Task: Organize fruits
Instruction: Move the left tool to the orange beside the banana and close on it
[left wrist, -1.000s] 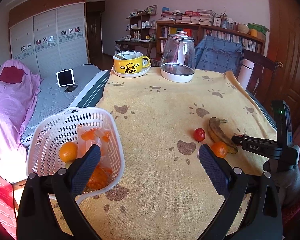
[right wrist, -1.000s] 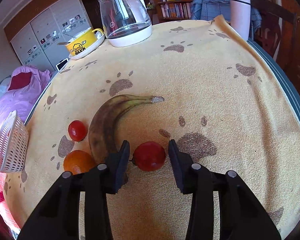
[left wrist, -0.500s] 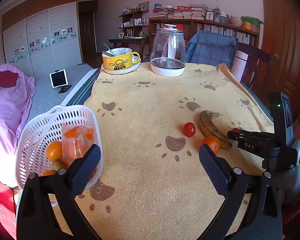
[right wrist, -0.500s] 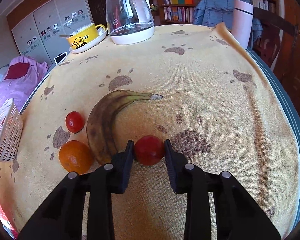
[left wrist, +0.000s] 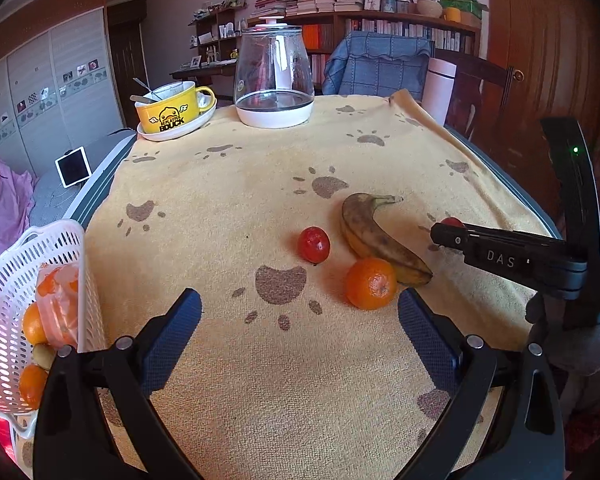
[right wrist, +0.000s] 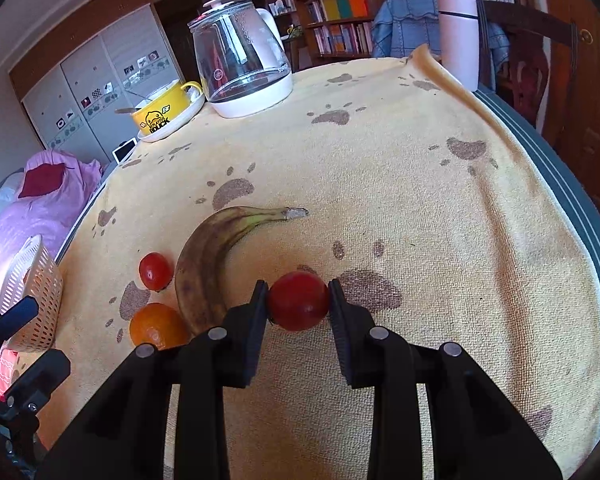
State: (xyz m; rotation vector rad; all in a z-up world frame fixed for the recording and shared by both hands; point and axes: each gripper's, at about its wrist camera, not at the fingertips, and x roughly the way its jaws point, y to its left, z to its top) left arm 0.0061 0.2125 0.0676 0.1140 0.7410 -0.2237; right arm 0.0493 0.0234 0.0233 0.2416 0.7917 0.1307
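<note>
My right gripper (right wrist: pixel 298 300) is shut on a red tomato (right wrist: pixel 298 301), both pads pressed against its sides on the yellow paw-print cloth. Left of it lie a brown-spotted banana (right wrist: pixel 208 264), a second red tomato (right wrist: pixel 155 271) and an orange (right wrist: pixel 158 326). My left gripper (left wrist: pixel 300 316) stands open with nothing between its fingers, just short of that orange (left wrist: pixel 371 283); the banana (left wrist: pixel 374 236) and the small tomato (left wrist: pixel 313 244) lie beyond. The white basket (left wrist: pixel 24 304) at the left edge holds oranges and a plastic packet. The right gripper (left wrist: pixel 446 234) shows from the side, mostly hiding its tomato (left wrist: pixel 452 222).
A glass kettle (left wrist: pixel 275 76) on a white base and a yellow duck mug (left wrist: pixel 168 110) on a saucer stand at the table's far edge. A pale tumbler (left wrist: pixel 439 88) and a chair with a blue throw (left wrist: pixel 380 64) are behind. A bed (right wrist: pixel 32 200) lies left of the table.
My right gripper has closed from straddling the tomato to clamping it. My left gripper has moved right, away from the basket and toward the orange, staying open.
</note>
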